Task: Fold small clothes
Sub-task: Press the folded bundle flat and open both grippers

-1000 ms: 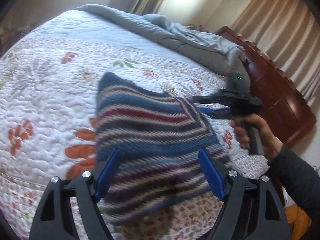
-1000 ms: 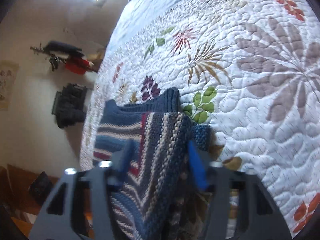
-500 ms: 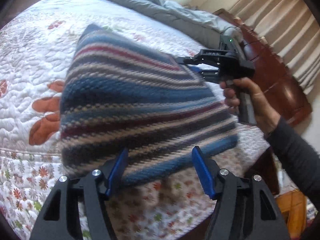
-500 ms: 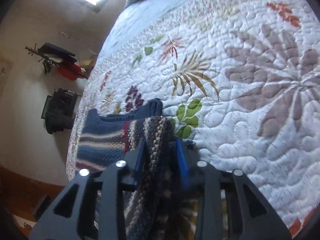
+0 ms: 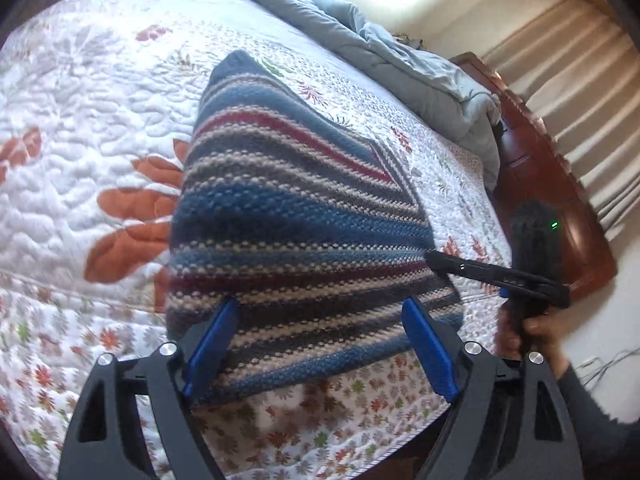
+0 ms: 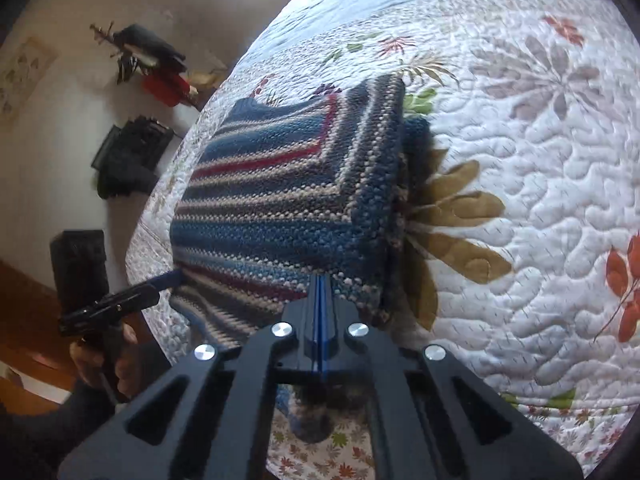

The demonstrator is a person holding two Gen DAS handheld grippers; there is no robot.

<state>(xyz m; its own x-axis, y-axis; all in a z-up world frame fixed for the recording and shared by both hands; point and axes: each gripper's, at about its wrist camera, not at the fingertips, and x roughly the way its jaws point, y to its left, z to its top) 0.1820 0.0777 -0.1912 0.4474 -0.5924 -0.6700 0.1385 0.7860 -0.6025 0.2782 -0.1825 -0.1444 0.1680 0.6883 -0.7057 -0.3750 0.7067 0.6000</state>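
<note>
Striped sweater (image 5: 296, 216) folded on quilt (image 5: 80, 120), between spread left claw (image 5: 320, 344), right claw (image 6: 320, 292) closed, empty

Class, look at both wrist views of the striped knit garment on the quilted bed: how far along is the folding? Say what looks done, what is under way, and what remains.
Done: the striped knit garment lies on the quilt, with one side already folded over the body.

In hand: nothing is gripped. The right gripper has just shut empty at the near edge, and the left gripper, jaws just opened wider, straddles the hem.

Left: probably another fold to make it compact.
</note>
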